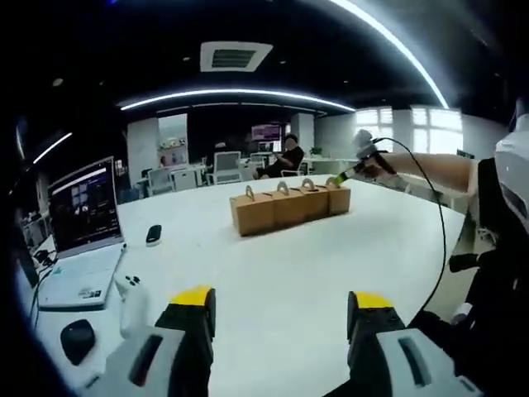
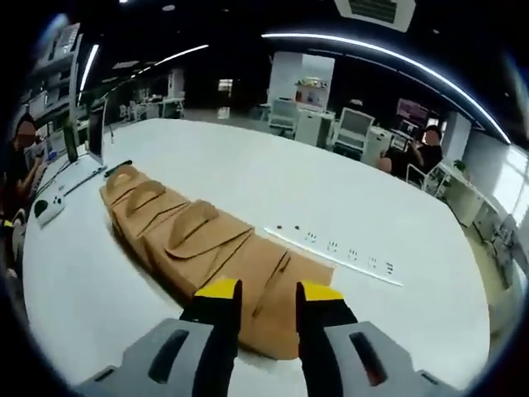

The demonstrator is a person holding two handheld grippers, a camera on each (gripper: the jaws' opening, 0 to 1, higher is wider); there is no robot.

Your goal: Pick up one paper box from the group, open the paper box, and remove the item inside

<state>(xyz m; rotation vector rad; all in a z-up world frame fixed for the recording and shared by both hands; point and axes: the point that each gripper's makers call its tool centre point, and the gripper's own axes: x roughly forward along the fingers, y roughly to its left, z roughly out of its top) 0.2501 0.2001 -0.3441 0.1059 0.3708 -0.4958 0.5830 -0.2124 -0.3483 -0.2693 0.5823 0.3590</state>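
1. Four brown paper boxes (image 1: 289,207) stand in a row, touching side by side, near the middle of the white counter (image 1: 273,273); each has a looped handle on top.
2. The left hand-held gripper (image 1: 281,310) hangs low over the near part of the counter, well apart from the boxes, its yellow-tipped jaws spread wide with nothing between them.
3. In the left gripper view, the right hand-held gripper (image 1: 337,179) reaches in from the right and sits at the far end of the row, by the last box.
4. In the right gripper view, the right hand-held gripper's jaws are a narrow gap apart, straddling the raised handle of the nearest box (image 2: 277,302). Whether they press on the handle I cannot tell.
5. Off to the left of the counter sit an open laptop (image 1: 83,240), a black mouse (image 1: 77,339), a white controller (image 1: 131,302) and a small dark object (image 1: 154,235).
6. A strip of power sockets (image 2: 339,248) is set into the counter just beyond the boxes.
7. A person (image 1: 289,157) sits at a desk in the background.
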